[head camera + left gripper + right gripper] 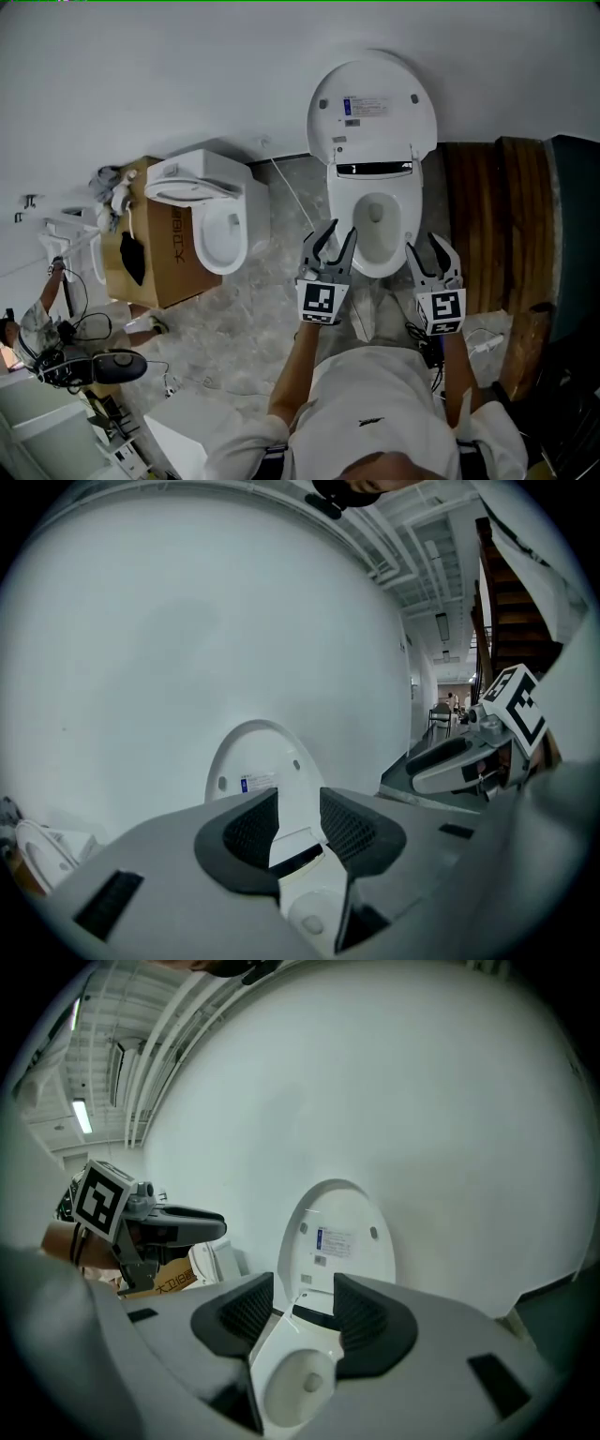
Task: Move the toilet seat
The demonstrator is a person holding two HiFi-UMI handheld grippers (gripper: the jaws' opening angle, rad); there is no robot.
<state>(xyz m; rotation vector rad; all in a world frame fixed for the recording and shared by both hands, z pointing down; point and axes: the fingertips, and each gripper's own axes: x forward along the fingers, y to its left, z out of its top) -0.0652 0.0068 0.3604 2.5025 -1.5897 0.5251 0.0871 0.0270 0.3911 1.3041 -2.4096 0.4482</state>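
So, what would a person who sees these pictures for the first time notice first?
The white toilet in the middle, against the wall, with its lid raised upright. Just in front of it, the left gripper and the right gripper hang side by side, both with jaws apart and empty. At the left, a second toilet stands beside a cardboard box.

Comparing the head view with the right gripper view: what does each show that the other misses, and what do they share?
Only the head view shows the person's white shirt, the cables on the floor, and the marker cube on the right gripper. Only the right gripper view shows the ceiling and its light strip. Both show the toilet with its lid raised and its bowl uncovered, the left gripper, the cardboard box, and the right gripper's jaws apart with nothing between them.
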